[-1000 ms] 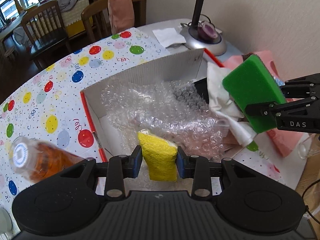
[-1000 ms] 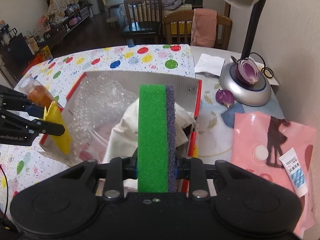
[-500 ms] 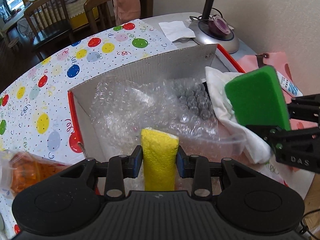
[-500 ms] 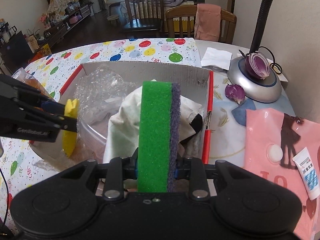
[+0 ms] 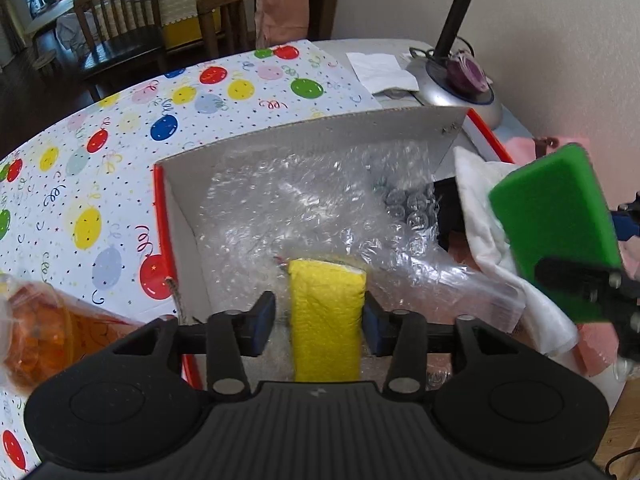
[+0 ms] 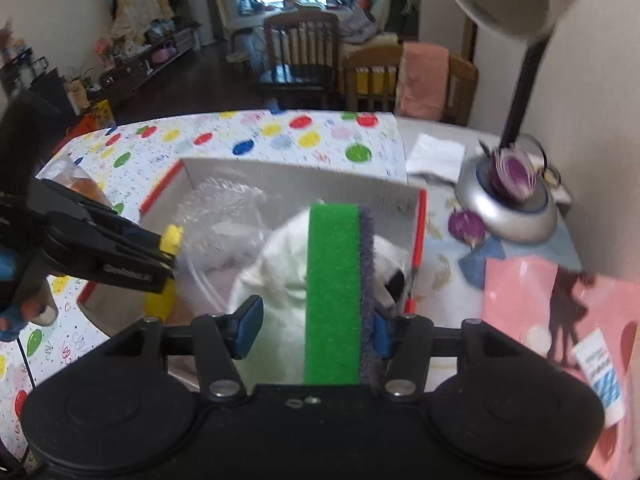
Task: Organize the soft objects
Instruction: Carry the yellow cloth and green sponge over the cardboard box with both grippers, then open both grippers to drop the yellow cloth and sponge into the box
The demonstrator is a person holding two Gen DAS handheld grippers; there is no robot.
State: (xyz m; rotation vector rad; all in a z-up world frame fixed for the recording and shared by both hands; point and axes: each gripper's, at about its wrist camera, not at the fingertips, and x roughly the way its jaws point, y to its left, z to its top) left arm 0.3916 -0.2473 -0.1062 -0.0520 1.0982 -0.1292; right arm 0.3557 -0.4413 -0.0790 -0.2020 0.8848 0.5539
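Observation:
A white cardboard box [image 5: 312, 136] with red edges holds bubble wrap [image 5: 320, 208] and a white cloth [image 5: 484, 220]. My left gripper [image 5: 318, 318] is open over the box's near side; a yellow sponge [image 5: 326, 316] stands between its fingers, with a gap on the left side. My right gripper [image 6: 316, 330] is open over the box's right part; a green sponge [image 6: 332, 292] with a purple scrub side leans against its right finger. The green sponge [image 5: 556, 224] also shows in the left wrist view, the yellow one [image 6: 170, 240] in the right wrist view.
A balloon-print tablecloth [image 5: 120, 144] covers the table. An orange bottle [image 5: 36, 332] lies left of the box. A desk lamp base [image 6: 508, 204] with a purple onion half, a white napkin [image 6: 436, 156], a pink bag [image 6: 560, 312] and a small tube [image 6: 600, 376] lie to the right.
Both grippers have moved forward over the box and their jaws have opened. The yellow and green sponges are no longer squeezed.

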